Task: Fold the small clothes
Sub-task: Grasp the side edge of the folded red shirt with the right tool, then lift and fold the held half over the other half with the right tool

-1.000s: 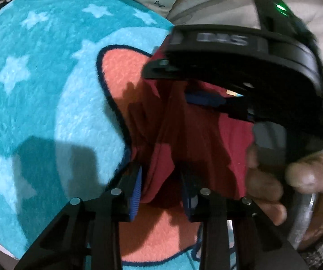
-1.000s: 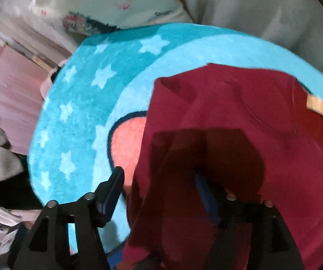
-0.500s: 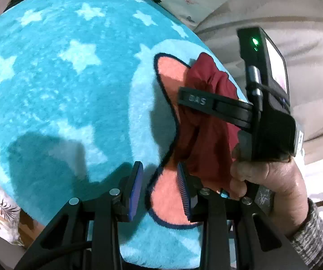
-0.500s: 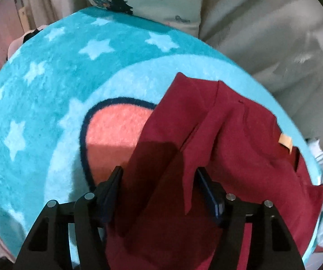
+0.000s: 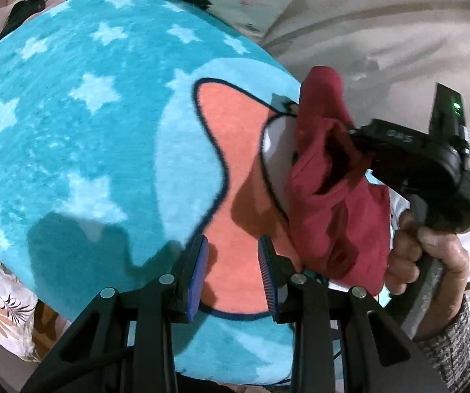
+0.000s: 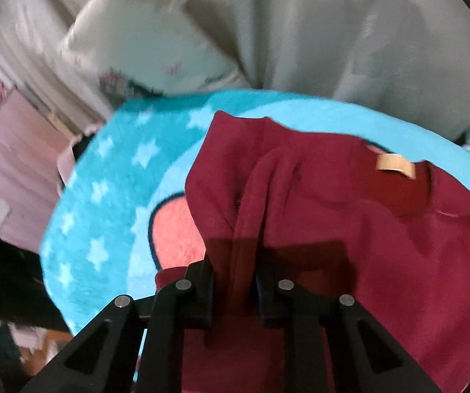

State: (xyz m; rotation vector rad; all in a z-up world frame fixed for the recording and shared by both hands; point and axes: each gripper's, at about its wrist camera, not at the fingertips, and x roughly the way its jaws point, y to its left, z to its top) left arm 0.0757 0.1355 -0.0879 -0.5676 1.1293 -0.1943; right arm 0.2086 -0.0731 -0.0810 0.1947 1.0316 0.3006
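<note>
Item: shirt (image 6: 349,239), dark red, small, with a tan neck label (image 6: 395,165). Location: on the rug (image 5: 81,150), over its right part, partly covering the pink shape (image 5: 235,170) at the rug's middle; in the left view we see it bunched and lifted off the pile.

Right gripper (image 6: 233,281): our tongs stand narrow, clamped on a gathered ridge of the shirt that rises between the pads. In the left view the same tool (image 5: 408,160) hangs above the rug's right edge with the cloth drooping under it.

Left gripper (image 5: 233,271): tongs wide, holding nothing, poised over the pink shape just beside the shirt's lower hem.

Progress: we judge the task early. No flat fold is visible; the shirt is creased and rumpled, not laid square. Spreading, sleeve folds and the final halving all appear to be left.

Edges: the shirt lies near the rug's right border, beyond which pale bedding (image 5: 382,32) begins. A patterned pillow (image 6: 156,62) sits behind the rug's far edge.

Room: the starred blue field left of the pink shape is bare, so we have open ground on that side for laying the shirt out. The right side is tight.
</note>
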